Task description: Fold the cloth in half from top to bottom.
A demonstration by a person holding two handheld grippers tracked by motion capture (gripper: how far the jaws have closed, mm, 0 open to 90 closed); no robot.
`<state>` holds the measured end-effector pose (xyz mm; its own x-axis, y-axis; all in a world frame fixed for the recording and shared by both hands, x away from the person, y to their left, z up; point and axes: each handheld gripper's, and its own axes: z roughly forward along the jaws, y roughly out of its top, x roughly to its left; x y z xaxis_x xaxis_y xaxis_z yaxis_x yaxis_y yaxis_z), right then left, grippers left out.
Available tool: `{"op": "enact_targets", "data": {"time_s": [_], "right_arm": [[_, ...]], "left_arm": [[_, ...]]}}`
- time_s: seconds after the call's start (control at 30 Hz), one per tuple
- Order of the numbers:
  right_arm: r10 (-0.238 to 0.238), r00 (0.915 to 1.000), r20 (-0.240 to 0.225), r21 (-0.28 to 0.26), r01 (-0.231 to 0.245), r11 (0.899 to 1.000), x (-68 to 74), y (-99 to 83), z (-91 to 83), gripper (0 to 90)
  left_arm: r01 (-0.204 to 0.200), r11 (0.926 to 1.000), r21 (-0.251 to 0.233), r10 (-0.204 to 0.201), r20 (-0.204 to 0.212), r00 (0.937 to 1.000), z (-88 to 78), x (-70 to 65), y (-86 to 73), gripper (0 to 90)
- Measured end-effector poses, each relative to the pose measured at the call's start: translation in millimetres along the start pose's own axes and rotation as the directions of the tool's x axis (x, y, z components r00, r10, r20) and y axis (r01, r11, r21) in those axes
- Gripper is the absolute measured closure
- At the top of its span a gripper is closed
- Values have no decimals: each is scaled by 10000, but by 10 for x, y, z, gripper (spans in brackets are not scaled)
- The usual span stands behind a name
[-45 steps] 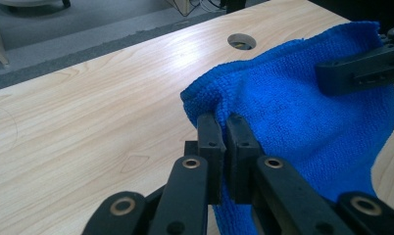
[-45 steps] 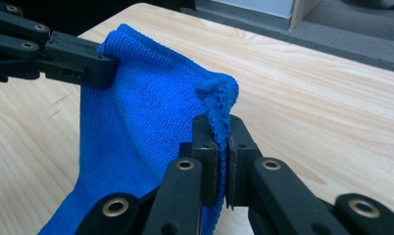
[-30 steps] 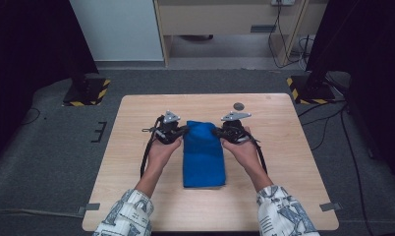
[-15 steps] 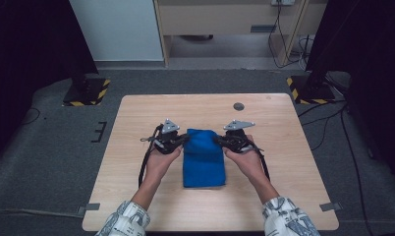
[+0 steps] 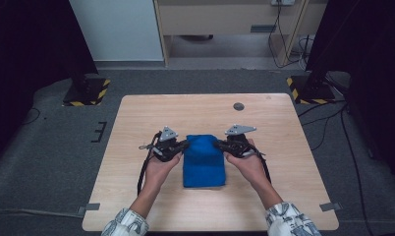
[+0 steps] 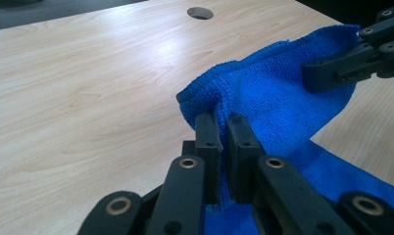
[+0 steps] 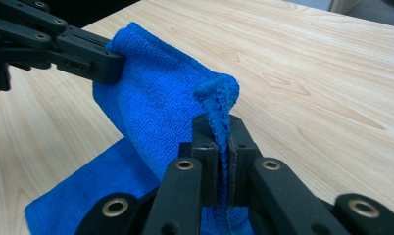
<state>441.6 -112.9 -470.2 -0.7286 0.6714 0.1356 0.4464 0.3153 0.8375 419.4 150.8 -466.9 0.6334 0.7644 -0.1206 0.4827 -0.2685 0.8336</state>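
Blue cloth [image 5: 204, 160] pinched at both far corners, mid-counter.

Wooden counter [image 5: 136, 118] carries the cloth, plus a round hole [image 5: 239, 106] at far right, well apart; nothing stands in the way. Left tool [image 5: 182, 145] is clamped tight on the cloth's far-left corner, right tool [image 5: 221, 144] likewise on the far-right corner. The far edge is lifted between them, while the near part lies flat. Hands sit either side of the cloth, tools pointing inward at each other, forearms entering from the near edge.
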Motion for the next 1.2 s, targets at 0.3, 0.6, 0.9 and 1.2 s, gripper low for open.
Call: {"op": "enact_targets", "data": {"time_s": [0.3, 0.6, 0.9, 1.2], "right_arm": [[-107, 9997, -209, -63, 106, 9999, 73, -96, -48, 858], [-164, 9989, -441, 58, 167, 9998, 119, -185, -29, 858], [-551, 9969, -554, 285, 568, 9980, 216, -309, -75, 837], [-616, 9964, -577, 330, 636, 9974, 261, -451, -175, 743]], "left_arm": [[179, 9996, -200, -175, 226, 9996, -60, -35, -88, 790], [648, 9892, -1316, -619, 263, 9977, -311, 51, 55, 361], [1563, 9816, -1098, -1572, 6, 9876, -365, 388, -78, 245], [1906, 9775, -903, -1937, -272, 9807, -383, 535, -220, 211]]}}
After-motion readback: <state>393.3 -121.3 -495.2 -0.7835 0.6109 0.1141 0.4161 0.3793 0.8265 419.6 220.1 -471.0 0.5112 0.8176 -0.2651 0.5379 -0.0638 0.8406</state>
